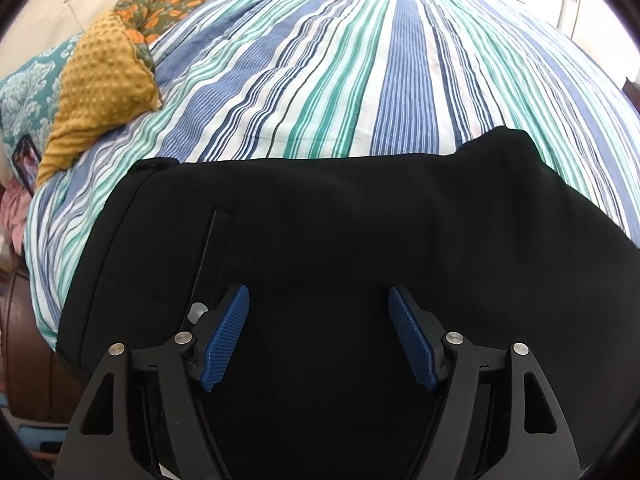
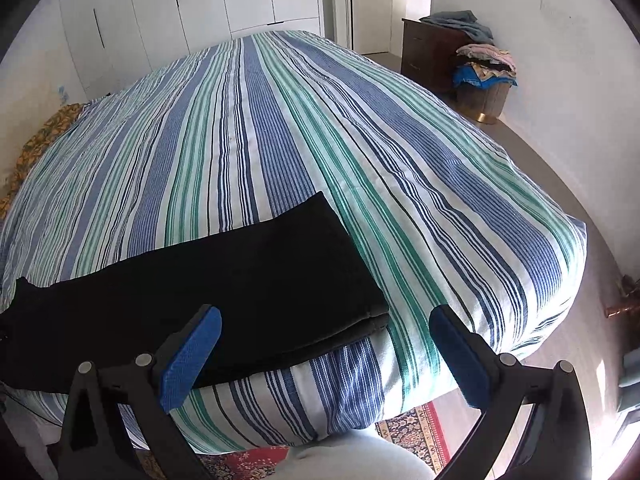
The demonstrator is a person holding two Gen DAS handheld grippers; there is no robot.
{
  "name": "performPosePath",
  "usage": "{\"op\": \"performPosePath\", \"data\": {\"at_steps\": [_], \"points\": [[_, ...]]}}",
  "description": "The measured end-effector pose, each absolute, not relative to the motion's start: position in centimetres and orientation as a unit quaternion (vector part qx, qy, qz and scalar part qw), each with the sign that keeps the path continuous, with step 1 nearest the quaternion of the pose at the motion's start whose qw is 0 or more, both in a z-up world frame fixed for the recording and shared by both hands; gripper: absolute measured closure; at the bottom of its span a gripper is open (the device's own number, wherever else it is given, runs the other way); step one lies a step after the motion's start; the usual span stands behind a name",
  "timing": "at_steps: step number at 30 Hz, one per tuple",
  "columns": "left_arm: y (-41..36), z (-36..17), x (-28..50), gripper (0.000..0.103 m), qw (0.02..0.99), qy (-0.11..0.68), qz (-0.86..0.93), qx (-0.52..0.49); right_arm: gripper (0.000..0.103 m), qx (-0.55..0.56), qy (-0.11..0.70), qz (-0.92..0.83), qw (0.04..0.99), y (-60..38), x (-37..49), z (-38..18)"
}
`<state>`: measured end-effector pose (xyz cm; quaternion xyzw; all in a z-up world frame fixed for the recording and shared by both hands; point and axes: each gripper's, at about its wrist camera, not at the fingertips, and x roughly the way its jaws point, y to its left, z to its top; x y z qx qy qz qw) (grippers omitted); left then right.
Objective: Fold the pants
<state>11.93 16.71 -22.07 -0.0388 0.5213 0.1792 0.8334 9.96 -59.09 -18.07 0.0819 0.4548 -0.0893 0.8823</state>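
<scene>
Black pants (image 1: 328,232) lie flat along the near edge of a striped bed (image 1: 360,72), legs laid one on the other. In the left wrist view my left gripper (image 1: 319,300) is open and empty, hovering over the waist end near a back pocket slit (image 1: 208,248). In the right wrist view the leg end of the pants (image 2: 248,280) lies with its hems (image 2: 376,316) at the bed's edge. My right gripper (image 2: 326,318) is open and empty, just off the near bed edge, its left finger over the pants and its right finger beyond the hems.
A mustard dotted blanket (image 1: 104,92) and patterned pillows (image 1: 28,92) sit at the bed's far left. White wardrobes (image 2: 192,4) stand behind the bed. A dark dresser (image 2: 432,52) and a basket of clothes (image 2: 484,76) stand at the right wall. A red rug (image 2: 416,428) lies below.
</scene>
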Motion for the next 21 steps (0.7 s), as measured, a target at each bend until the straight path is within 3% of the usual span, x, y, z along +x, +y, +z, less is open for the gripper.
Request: {"op": "performPosePath", "data": {"at_steps": [6, 15, 21], "points": [[16.1, -19.6, 9.9, 0.029, 0.84, 0.506, 0.174, -0.095, 0.0, 0.135, 0.466, -0.071, 0.872, -60.4, 10.2, -18.7], [11.7, -17.9, 7.1, 0.029, 0.846, 0.504, 0.135, -0.108, 0.001, 0.468, 0.395, 0.01, 0.791, -69.2, 9.8, -20.1], [9.7, -18.2, 7.3, 0.029, 0.841, 0.512, 0.115, -0.129, 0.001, 0.531, 0.428, 0.031, 0.731, -66.7, 9.4, -21.9]]}}
